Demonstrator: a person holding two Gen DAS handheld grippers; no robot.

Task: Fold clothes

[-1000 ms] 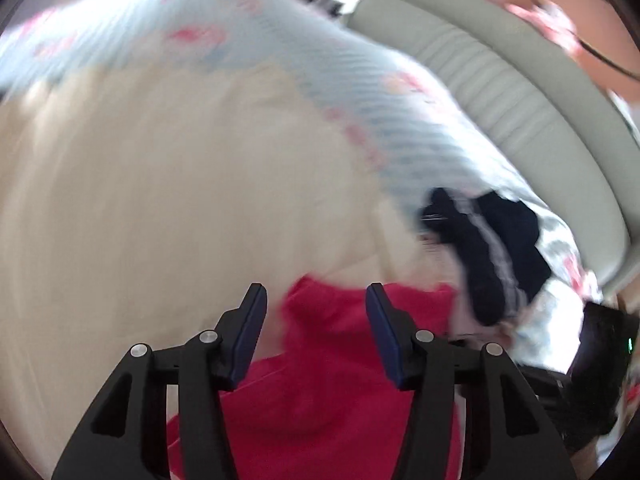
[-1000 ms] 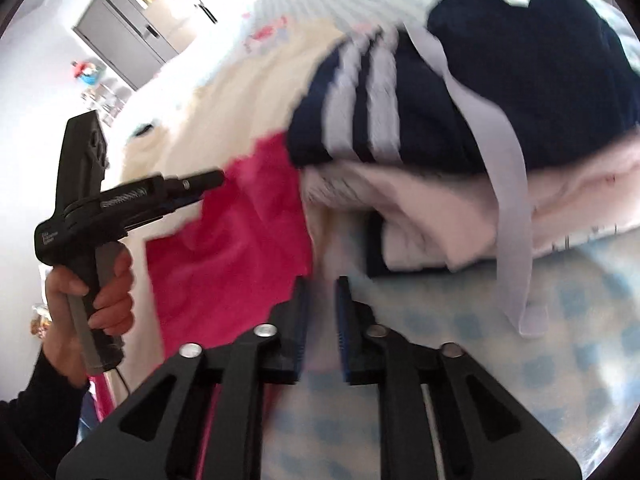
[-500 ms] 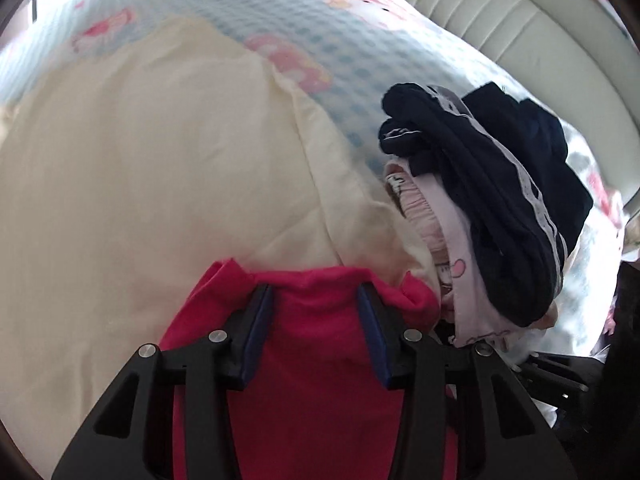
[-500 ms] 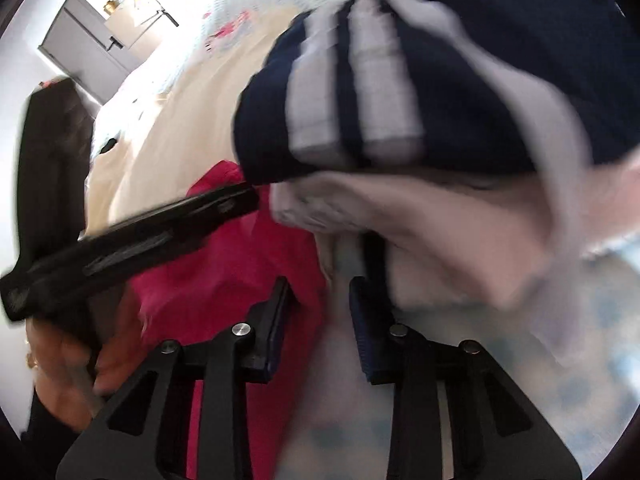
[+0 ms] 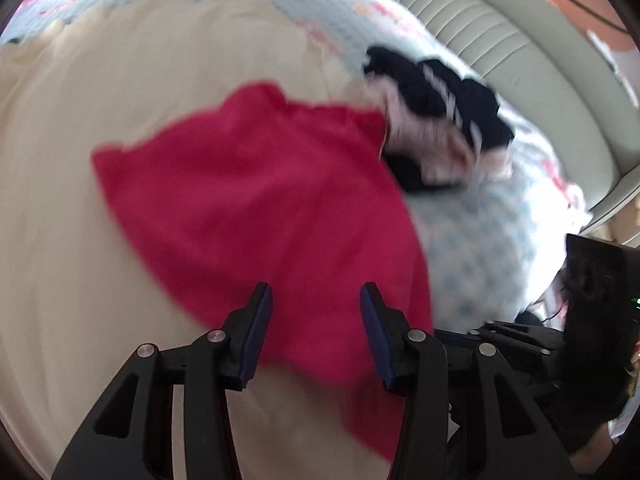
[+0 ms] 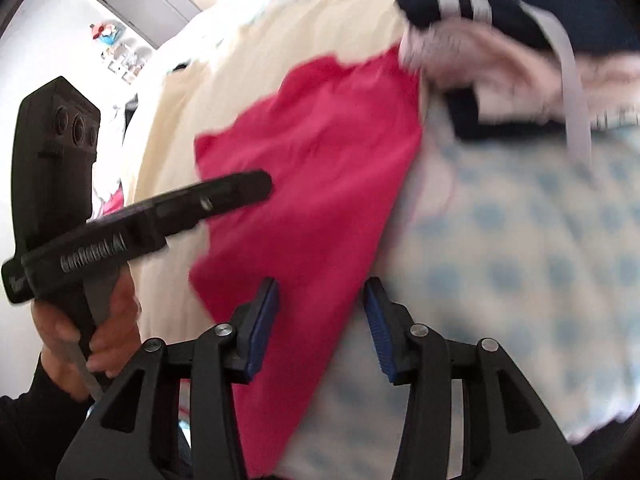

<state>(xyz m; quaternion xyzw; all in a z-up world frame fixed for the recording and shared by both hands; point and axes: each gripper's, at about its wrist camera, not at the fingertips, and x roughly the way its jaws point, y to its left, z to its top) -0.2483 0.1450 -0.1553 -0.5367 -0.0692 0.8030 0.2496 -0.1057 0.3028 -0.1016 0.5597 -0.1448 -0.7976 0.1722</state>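
Red cloth (image 5: 264,208) lies spread on the cream sheet (image 5: 80,240) of the bed, just beside a navy and pink pile (image 5: 436,120). Left gripper (image 5: 316,320) and right gripper (image 6: 320,316) hover over it, fingers parting, gripping nothing.

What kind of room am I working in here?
Most likely a bedroom: clothes lie on a bed with a blue checked sheet, a padded headboard curves behind it, and a grey cabinet stands against the wall.
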